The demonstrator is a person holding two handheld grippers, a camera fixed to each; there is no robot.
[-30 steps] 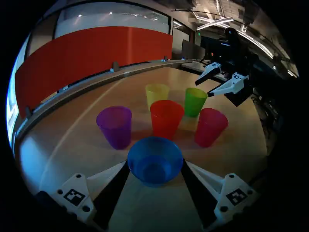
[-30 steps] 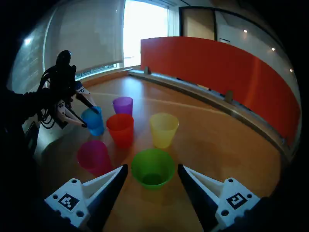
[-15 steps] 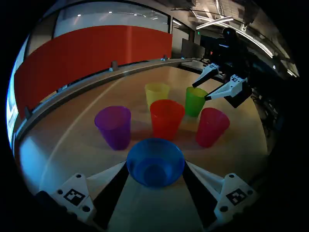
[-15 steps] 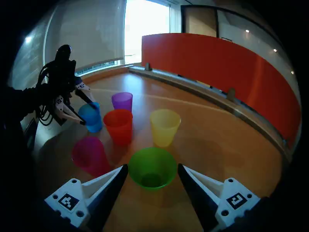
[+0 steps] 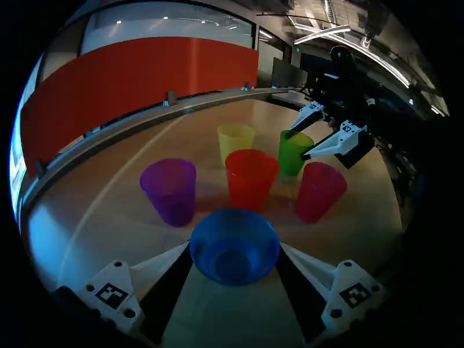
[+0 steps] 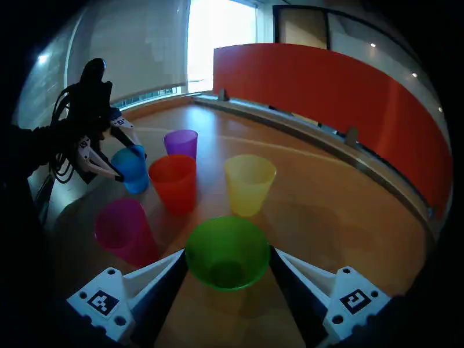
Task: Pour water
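Observation:
Six plastic cups stand clustered on a wooden table (image 5: 104, 220). A blue cup (image 5: 235, 246) stands upright between the fingers of my left gripper (image 5: 235, 245), whose jaws are spread wide on either side of it. The right gripper view has a green cup (image 6: 227, 252) sitting the same way inside my right gripper (image 6: 227, 250), also open. Each gripper is visible from the other side: the right gripper (image 5: 297, 143) straddles the green cup (image 5: 293, 152), and the left gripper (image 6: 132, 167) straddles the blue cup (image 6: 129, 168). Whether the cups hold water I cannot tell.
Between the two held positions stand a purple cup (image 5: 169, 190), an orange-red cup (image 5: 251, 177), a yellow cup (image 5: 235, 140) and a magenta cup (image 5: 319, 190), close together. An orange partition (image 5: 127, 81) runs along the table's far edge. A dark sleeve (image 6: 29, 156) holds the left gripper.
Both grippers have moved forward, so the blue cup and the green cup now sit deeper between their fingers. The cups have stayed in place.

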